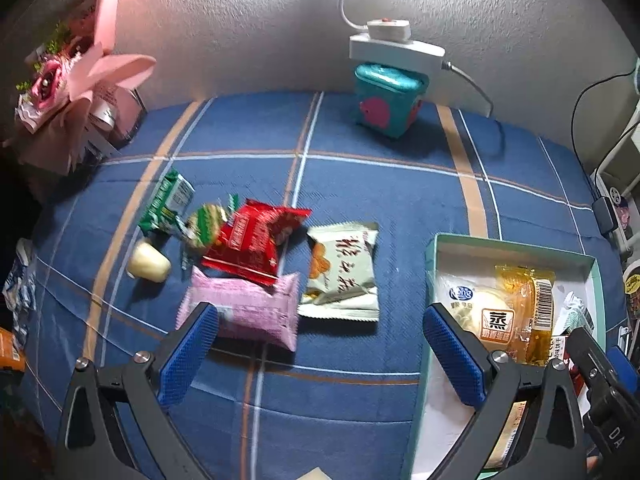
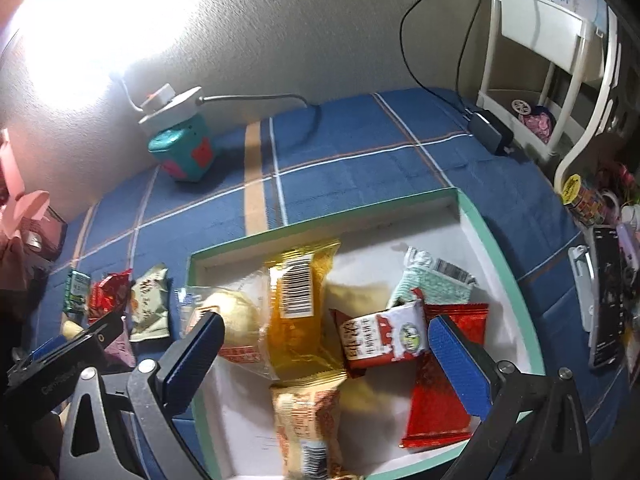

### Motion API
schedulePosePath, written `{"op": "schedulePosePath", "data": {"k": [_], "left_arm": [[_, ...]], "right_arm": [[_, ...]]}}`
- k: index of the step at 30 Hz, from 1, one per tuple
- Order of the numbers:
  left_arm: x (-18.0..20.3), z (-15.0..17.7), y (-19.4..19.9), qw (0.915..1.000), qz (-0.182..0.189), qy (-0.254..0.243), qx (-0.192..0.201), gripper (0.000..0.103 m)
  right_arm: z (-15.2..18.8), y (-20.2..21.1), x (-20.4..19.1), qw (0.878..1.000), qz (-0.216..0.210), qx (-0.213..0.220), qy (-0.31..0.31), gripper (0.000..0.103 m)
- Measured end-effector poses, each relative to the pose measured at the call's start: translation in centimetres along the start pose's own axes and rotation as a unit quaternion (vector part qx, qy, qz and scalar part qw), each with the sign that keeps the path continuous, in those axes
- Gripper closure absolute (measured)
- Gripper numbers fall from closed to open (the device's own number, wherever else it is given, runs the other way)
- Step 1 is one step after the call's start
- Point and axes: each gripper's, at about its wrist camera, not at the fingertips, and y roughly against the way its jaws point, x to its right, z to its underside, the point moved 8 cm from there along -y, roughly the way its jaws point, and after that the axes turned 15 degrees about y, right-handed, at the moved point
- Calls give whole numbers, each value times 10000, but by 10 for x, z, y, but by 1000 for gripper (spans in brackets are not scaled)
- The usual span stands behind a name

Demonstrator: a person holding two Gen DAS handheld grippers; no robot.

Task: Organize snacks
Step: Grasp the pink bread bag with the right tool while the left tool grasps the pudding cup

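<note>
Both pairs of jaws stand wide apart and hold nothing. On the left gripper [image 1: 320, 344] the blue pads hang over the blue checked cloth [image 1: 360, 184]; between them there is only cloth, and the left pad lies just in front of the pink packet [image 1: 256, 312]. Above this packet, in the middle left of the left wrist view, the loose snacks lie close together: a red packet [image 1: 250, 240], a cream packet with dark letters [image 1: 344, 272], a green packet [image 1: 166, 200], a round green-striped sweet [image 1: 206, 220] and a small pale yellow piece [image 1: 148, 262]. At the lower right of that view is the white box with a green rim [image 1: 436, 248], and inside it a bun in a clear wrapper [image 1: 480, 304] and an orange packet [image 1: 528, 308]. The right gripper [image 2: 324, 336] hangs over the same box [image 2: 492, 248]. In the right wrist view, the orange packet [image 2: 300, 312] lies between the pads, but they do not press on it. Beside it lie a red-and-white packet [image 2: 380, 336], a plain red packet [image 2: 436, 408], a pale green packet [image 2: 432, 280] and, at the bottom middle, a beige packet [image 2: 308, 428]. Far behind, at the wall, a teal tin [image 1: 388, 100] carries a white lamp base [image 1: 394, 48].
</note>
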Motion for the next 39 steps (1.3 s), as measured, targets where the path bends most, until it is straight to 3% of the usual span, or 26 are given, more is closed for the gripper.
{"op": "schedulePosePath", "data": {"k": [7,12,22,28,32,39], "left_arm": [[-35,-17,16,9989,-250,148,367,1],[-75,-26,24,9966,-569,323,510,1],[-188,-45,33,9839,-1120,1279,553,1],[-235,-45,31,9747,-1255,1790,476,1],[-248,-47,29,9713,-1238,1981,450,1],[-237,-49,12,9765,-966,1912,231,1]], "right_arm": [[-4,2,-26,9993,-337,138,96,0],[-8,3,-58,9977,-400,178,516,0],[-1,-4,-136,9911,-870,-40,1011,0],[6,-3,-188,9836,-1191,-52,1356,0],[12,-7,-215,9791,-1315,-128,1545,0],[13,-17,-226,9782,-1416,-171,1511,0]]}}
